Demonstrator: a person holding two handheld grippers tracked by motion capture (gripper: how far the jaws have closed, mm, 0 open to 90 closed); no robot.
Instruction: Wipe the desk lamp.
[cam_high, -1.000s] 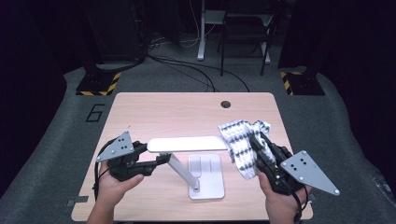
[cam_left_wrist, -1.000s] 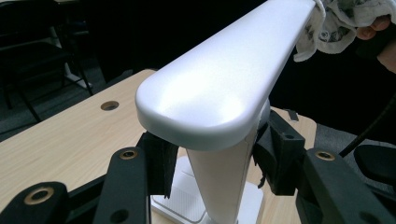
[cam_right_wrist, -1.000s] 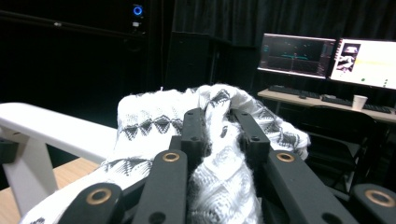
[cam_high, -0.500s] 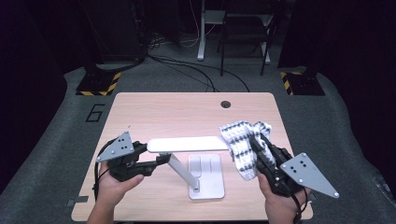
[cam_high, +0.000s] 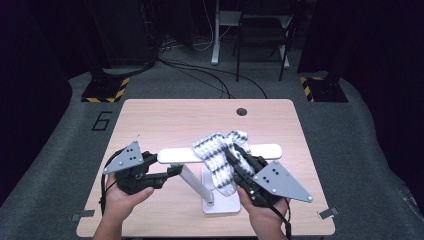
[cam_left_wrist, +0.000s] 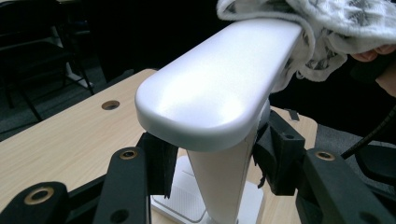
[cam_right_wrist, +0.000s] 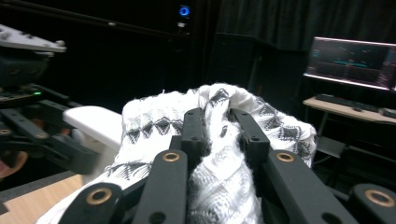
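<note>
A white stand with a flat bar (cam_high: 175, 155) on a slanted post and a square base (cam_high: 220, 206) sits at the front middle of the wooden table (cam_high: 200, 120). My left gripper (cam_high: 175, 171) is shut on the post (cam_left_wrist: 222, 186) just under the bar (cam_left_wrist: 215, 88), one pad on each side. My right gripper (cam_high: 232, 150) is shut on a white cloth with a black pattern (cam_high: 215, 152). The cloth lies over the middle of the bar and hangs down in front. In the right gripper view the cloth (cam_right_wrist: 154, 121) is bunched between the jaws of my right gripper (cam_right_wrist: 217, 116).
A round cable hole (cam_high: 242, 111) sits near the table's far edge. On the floor behind stand two bases with yellow-black stripes (cam_high: 105, 91) (cam_high: 320, 87) and a chair frame (cam_high: 260, 40). A lit monitor (cam_right_wrist: 350, 60) is at the right.
My right gripper has moved left along the bar with the cloth, from the bar's right end to its middle. The left gripper has kept its hold on the post.
</note>
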